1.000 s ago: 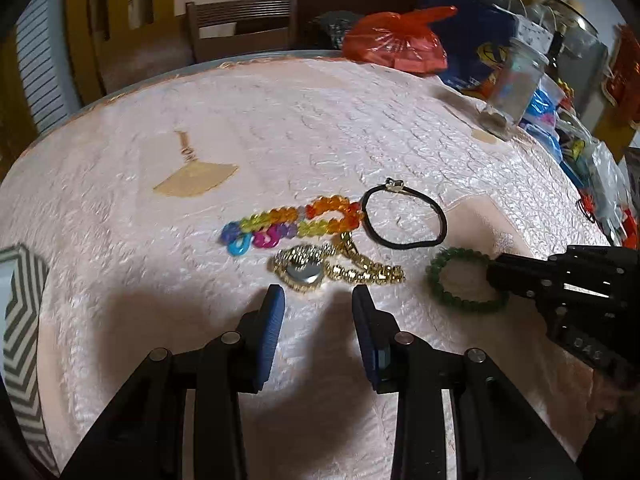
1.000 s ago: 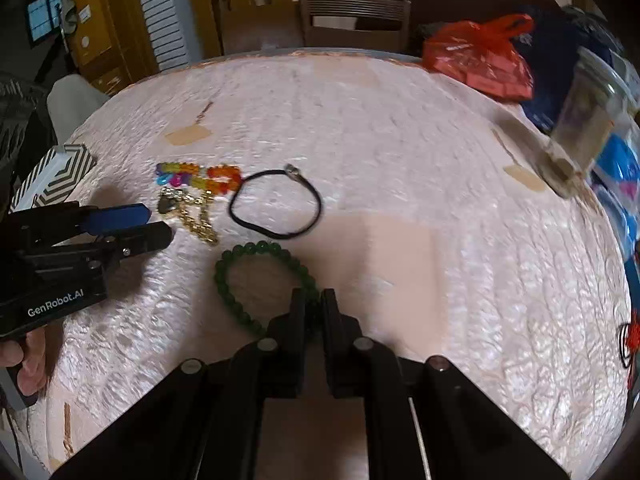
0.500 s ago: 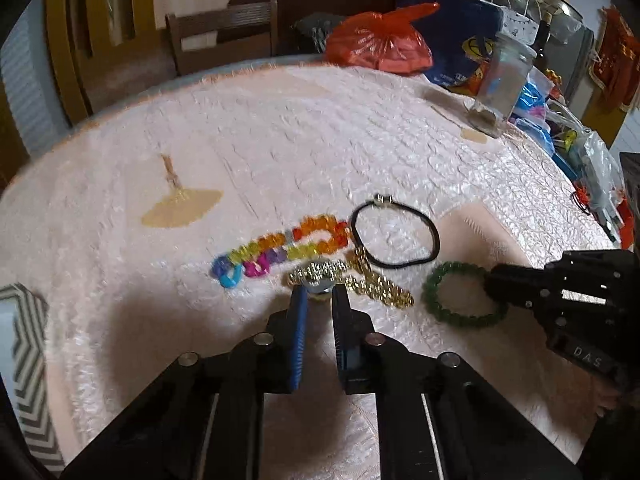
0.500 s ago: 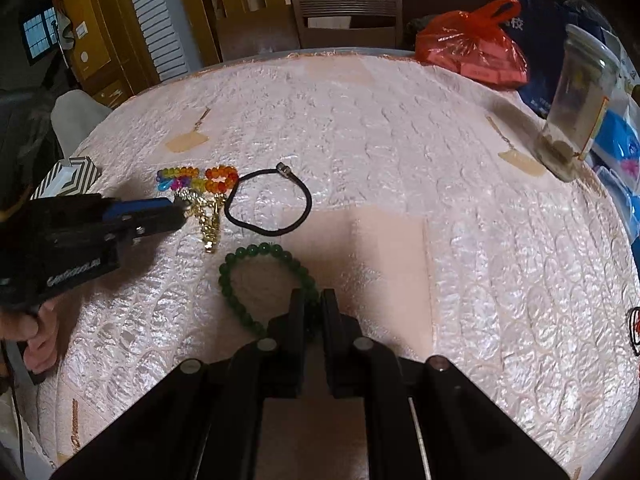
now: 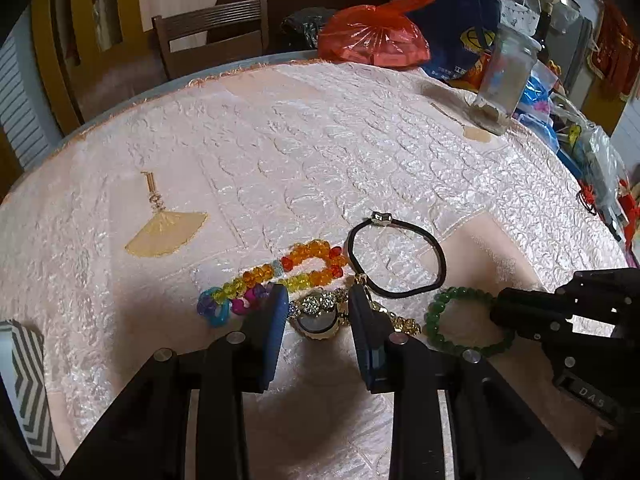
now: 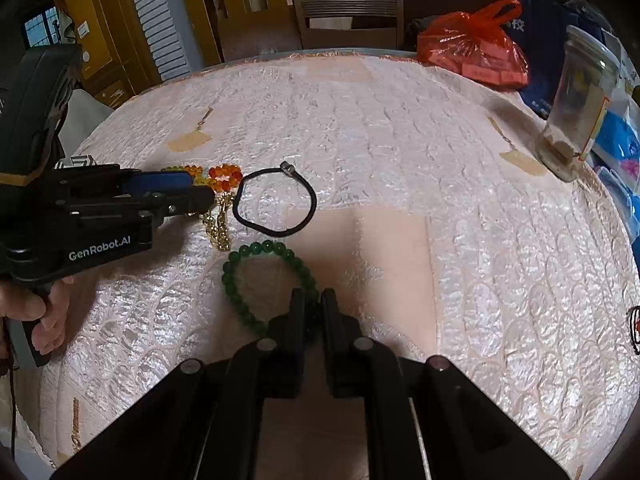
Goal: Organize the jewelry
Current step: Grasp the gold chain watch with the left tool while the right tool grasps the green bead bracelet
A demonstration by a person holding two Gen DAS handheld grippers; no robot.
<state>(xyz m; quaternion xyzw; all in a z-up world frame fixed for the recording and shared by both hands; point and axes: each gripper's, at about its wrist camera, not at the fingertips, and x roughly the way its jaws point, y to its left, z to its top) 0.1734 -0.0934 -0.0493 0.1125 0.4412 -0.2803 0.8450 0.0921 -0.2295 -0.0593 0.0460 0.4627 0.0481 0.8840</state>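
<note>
Now left claw (image 5: 318,316) opening, gold watch (image 5: 316,318) between its pads, not pressed; rainbow beads (image 5: 280,272) just beyond. Right claw (image 6: 313,312) clenched on green bracelet (image 6: 256,272); black band (image 6: 276,200) ahead

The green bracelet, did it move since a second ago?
No. In the right wrist view the green bracelet lies just below the black hair tie, as before, with the right gripper shut on it.
</note>
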